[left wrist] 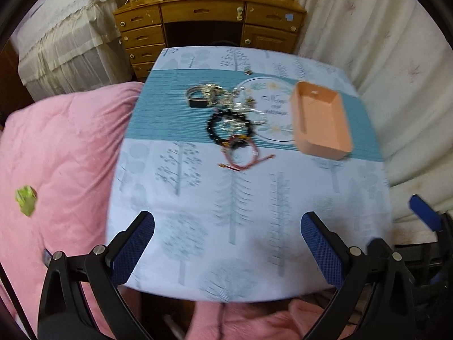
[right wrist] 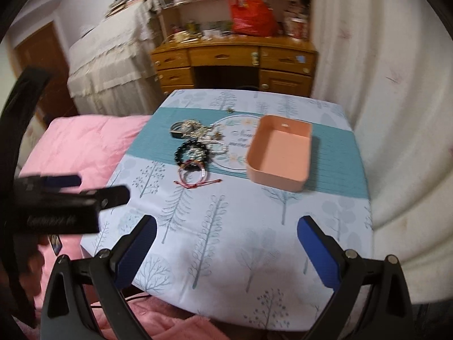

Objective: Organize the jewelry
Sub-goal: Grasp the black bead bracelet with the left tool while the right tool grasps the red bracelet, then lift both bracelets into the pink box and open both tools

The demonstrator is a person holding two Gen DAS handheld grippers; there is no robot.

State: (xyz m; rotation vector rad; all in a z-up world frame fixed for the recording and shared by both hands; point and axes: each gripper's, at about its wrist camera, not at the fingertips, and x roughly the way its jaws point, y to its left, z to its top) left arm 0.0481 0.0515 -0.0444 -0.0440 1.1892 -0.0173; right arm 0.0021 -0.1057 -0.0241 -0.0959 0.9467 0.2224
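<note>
1. The tabletop (left wrist: 181,226), under a tree-print cloth with a teal band, fills the middle of the room; a pink quilt (left wrist: 56,155) lies at its 9 o'clock side, a wooden desk (left wrist: 209,19) stands beyond at 12, and pale curtains (left wrist: 382,42) hang at 3.
2. The tray (right wrist: 279,175), peach and empty, sits on the teal band at about 2 o'clock from the cloth's centre, open side up.
3. The jewelry (left wrist: 229,113) lies in one tangled heap just beside the tray, at its 9 o'clock: a black bead bracelet (left wrist: 229,126), a red cord bracelet (left wrist: 243,155) nearest me, silver chains and a dark watch-like piece behind.
4. Both claws hang over the near edge, well apart from the heap. The left claw (left wrist: 228,236) is spread wide and holds nothing; the right claw (right wrist: 226,240) is likewise released and empty.
5. Risk, as I judge it: the pieces overlap, so pinching one may drag its neighbours along or fling a chain off the 9 o'clock edge onto the quilt, where it would be hard to find.
6. The thin red cord lies flat; a claw closing on it may also snag the cloth and shift everything.
7. Nothing stands between claws and heap. The left claw sits close at the right one's 9 o'clock, so they could collide if both reach.
</note>
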